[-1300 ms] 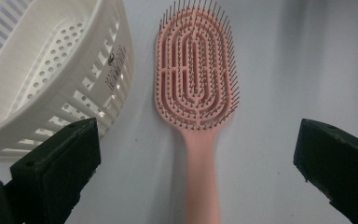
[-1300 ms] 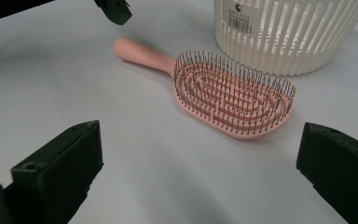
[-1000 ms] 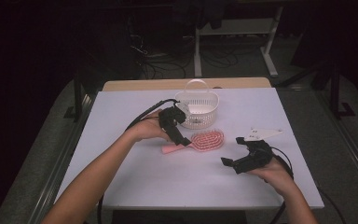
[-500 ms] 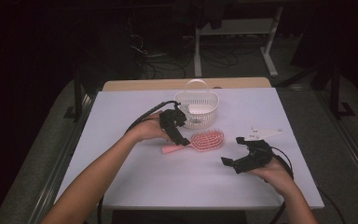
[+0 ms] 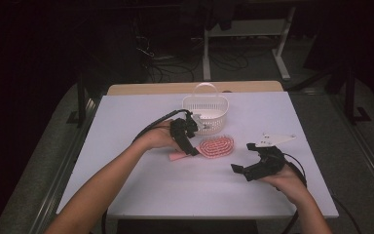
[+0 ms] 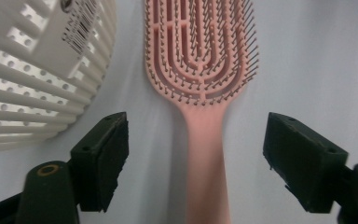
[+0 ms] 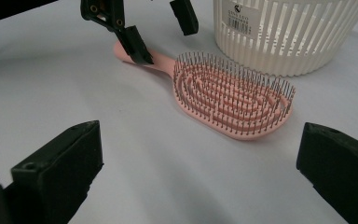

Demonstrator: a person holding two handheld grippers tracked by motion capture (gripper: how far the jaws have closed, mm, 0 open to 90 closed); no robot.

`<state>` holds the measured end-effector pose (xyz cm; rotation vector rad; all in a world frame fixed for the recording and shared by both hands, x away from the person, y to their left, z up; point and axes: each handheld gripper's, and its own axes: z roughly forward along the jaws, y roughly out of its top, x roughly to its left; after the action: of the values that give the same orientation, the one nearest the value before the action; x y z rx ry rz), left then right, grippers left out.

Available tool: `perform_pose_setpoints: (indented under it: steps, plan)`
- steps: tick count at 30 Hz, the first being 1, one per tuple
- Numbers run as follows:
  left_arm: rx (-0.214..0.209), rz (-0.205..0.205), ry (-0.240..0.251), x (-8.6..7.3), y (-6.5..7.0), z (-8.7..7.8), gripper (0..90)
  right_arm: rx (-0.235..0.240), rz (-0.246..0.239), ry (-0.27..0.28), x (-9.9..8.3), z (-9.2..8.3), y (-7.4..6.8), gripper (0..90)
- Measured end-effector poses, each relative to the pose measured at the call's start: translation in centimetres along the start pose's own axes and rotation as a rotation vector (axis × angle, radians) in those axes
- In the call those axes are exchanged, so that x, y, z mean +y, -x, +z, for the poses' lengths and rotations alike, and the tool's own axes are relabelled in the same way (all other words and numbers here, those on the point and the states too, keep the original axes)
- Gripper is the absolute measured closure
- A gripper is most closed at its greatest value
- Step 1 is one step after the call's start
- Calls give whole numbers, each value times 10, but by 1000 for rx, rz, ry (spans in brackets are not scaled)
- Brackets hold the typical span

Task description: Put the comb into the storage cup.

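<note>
Hairbrush matters come last in order of size, so first the white table, which bears everything. On its far half stands a white slatted basket with an arched handle and a barcode label on its wall. Just in front of the basket lies the pink brush, flat on the table with its bristles up (dark pins in looped rows), the head close to the basket wall but apart from it, the handle pointing toward the person's left.

At that handle sits the left gripper, tilted down over it. Its jaws have just been closing, yet in the left gripper view they stand well apart, one on each side of the handle, with table showing between each pad and the pink plastic; nothing is gripped.

Nearer the person, well to the right of the brush, the right gripper rests in the right hand. Its jaws gape wide and hold nothing, pointing across the table at the brush head.
</note>
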<state>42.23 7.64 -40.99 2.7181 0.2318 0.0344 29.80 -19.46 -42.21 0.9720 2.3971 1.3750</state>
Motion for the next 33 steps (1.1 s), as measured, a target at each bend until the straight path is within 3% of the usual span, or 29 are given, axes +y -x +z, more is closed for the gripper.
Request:
perform_pose_setpoints:
  steps: [8,25,26,33]
  plan:
    - [-7,-4,-37,1,2,8,297,-1,2,-2,0,0,0,0]
    - [-6,-18,-64,2,2,16,349,-1,3,-4,0,0,0,0]
    - [-13,-17,-64,2,2,17,386,-1,3,-5,0,0,0,0]
    - [-25,-15,-88,3,4,21,427,-1,1,-5,0,0,0,0]
